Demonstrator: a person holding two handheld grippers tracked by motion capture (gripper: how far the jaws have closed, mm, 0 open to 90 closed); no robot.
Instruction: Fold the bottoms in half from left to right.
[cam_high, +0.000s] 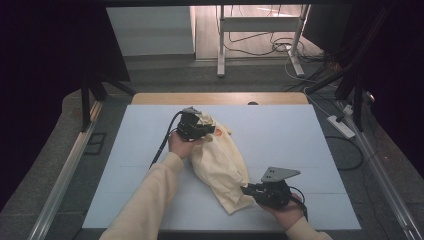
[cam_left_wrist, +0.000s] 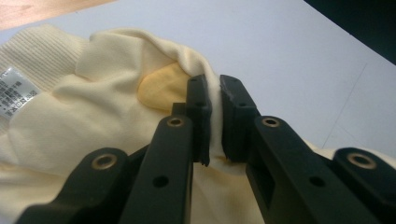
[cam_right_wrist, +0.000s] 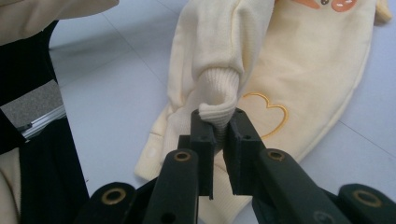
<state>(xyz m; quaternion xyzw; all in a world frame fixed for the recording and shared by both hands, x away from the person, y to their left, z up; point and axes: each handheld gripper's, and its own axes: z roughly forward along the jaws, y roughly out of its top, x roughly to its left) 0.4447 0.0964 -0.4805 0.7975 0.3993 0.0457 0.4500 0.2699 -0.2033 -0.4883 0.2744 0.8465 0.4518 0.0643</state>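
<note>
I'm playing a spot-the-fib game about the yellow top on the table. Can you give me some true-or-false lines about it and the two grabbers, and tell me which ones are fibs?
1. The left gripper is pinching a fold of the pale yellow garment. True.
2. The right gripper is open and holding nothing. False: its jaws are shut on the ribbed cuff of a sleeve.
3. The garment lies on a white table cover. True.
4. The garment is dark blue. False: it is pale yellow with orange shapes on it.
5. A white label shows near the ribbed edge in the left gripper view. True.
</note>
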